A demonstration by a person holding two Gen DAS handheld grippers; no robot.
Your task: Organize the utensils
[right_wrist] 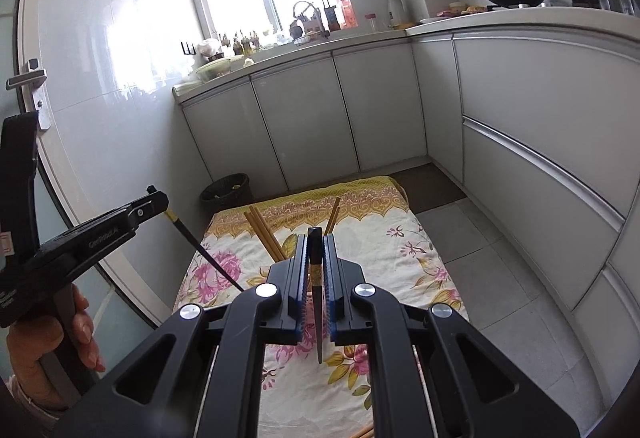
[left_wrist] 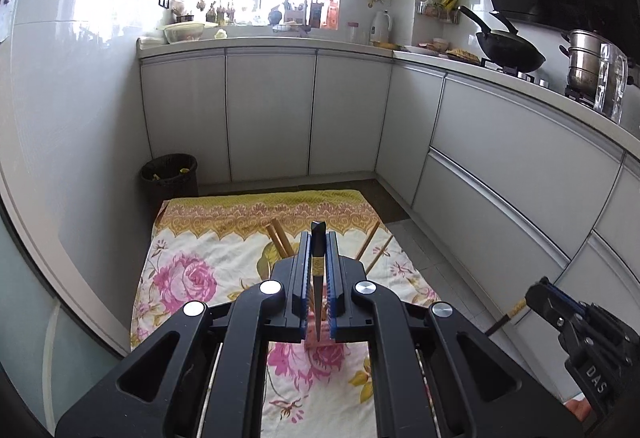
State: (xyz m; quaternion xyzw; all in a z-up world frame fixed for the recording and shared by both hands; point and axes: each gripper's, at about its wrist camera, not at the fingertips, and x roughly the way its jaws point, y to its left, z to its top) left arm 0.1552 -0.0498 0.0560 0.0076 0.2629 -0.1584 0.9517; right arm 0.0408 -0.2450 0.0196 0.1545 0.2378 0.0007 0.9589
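White kitchen cabinets (left_wrist: 268, 113) wrap round a tiled floor where a floral cloth (left_wrist: 192, 258) is spread, a dark woven wastebasket (left_wrist: 170, 175) standing at its far corner.

Your left tongs (left_wrist: 319, 278) are narrowed onto a black chopstick (left_wrist: 318, 250), and your right tongs (right_wrist: 316, 278) grip a second black chopstick (right_wrist: 316, 254) the same way. Each stick sits upright between blue ribbed pads, its blunt squared end poking beyond the tips and its tapered point hanging back toward the camera. Both are lifted clear of the cloth. Several wooden chopsticks (right_wrist: 264, 234) lie loose on the cloth ahead of you, partly hidden behind the fingers.

Watch the grip first. The black sticks look lacquered and smooth, slim, with a gold patterned band near the thick end; held at one narrow spot, either could pivot or slide through the pads if you swing quickly or ease your squeeze. A dropped stick would likely roll or bounce off the soft, wrinkled cloth onto hard tile.

Mind the points too. In the right wrist view the left stick's sharp tip angles toward your right tongs, so bringing the pair together carelessly could knock one askew. The pale wooden sticks look matte and squared, lying crossed; setting anything down among them could scatter them.
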